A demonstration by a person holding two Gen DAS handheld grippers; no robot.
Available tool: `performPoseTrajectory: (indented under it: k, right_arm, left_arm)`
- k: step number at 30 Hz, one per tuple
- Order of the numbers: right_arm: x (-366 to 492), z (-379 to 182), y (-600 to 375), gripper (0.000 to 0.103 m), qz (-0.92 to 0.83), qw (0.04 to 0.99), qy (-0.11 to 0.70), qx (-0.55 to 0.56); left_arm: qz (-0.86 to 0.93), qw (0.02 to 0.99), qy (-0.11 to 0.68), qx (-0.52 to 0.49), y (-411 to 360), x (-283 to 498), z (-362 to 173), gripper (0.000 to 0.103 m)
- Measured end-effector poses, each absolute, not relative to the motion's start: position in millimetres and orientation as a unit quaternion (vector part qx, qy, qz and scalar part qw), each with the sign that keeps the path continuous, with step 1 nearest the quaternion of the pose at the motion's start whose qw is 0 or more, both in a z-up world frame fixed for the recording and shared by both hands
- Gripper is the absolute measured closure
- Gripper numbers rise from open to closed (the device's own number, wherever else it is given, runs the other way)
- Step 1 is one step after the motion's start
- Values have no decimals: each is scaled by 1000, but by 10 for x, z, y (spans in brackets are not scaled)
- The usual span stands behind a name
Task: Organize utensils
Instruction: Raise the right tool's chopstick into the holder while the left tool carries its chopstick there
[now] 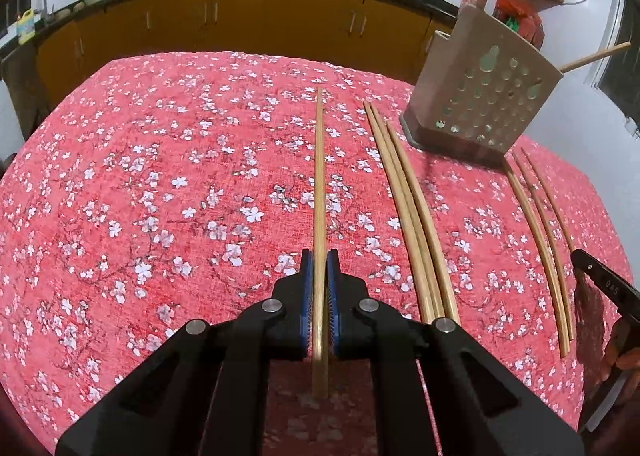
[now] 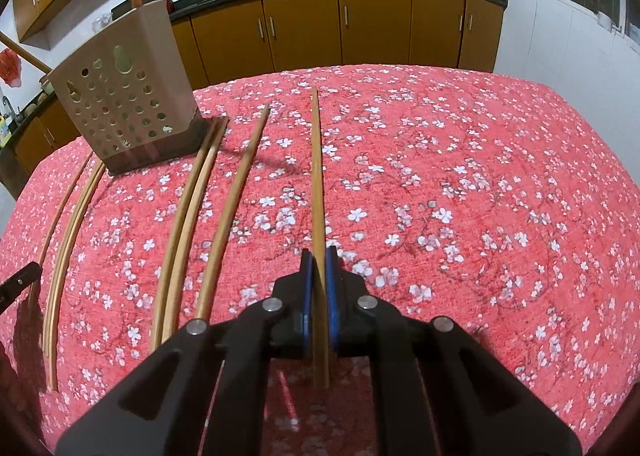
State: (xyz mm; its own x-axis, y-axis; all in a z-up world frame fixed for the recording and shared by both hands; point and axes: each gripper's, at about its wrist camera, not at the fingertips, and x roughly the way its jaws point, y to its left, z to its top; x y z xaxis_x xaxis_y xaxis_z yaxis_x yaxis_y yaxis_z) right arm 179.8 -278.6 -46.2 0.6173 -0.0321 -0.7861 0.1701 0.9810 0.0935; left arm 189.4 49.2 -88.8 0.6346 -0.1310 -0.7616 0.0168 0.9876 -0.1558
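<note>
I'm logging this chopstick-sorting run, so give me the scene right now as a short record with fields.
surface: table under a red floral cloth
left gripper: shut on one chopstick
right gripper: shut on one chopstick
holder: perforated beige, upright, already has utensils inside
loose chopsticks: several on the cloth, lying lengthwise between the grippers

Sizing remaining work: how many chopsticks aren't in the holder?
8. One chopstick in the left gripper, one in the right gripper, a trio on the cloth left of the holder, another trio right of it. More could hide behind the holder.
</note>
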Motion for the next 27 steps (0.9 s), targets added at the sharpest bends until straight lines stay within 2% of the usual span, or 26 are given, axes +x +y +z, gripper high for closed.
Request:
performPoseTrajectory:
  k: [27]
  right_arm:
    - [1746,-463,-2763,94,-57,896,435,76]
  left_arm:
    - [-37,902,426,-57,461,1845,-876,94]
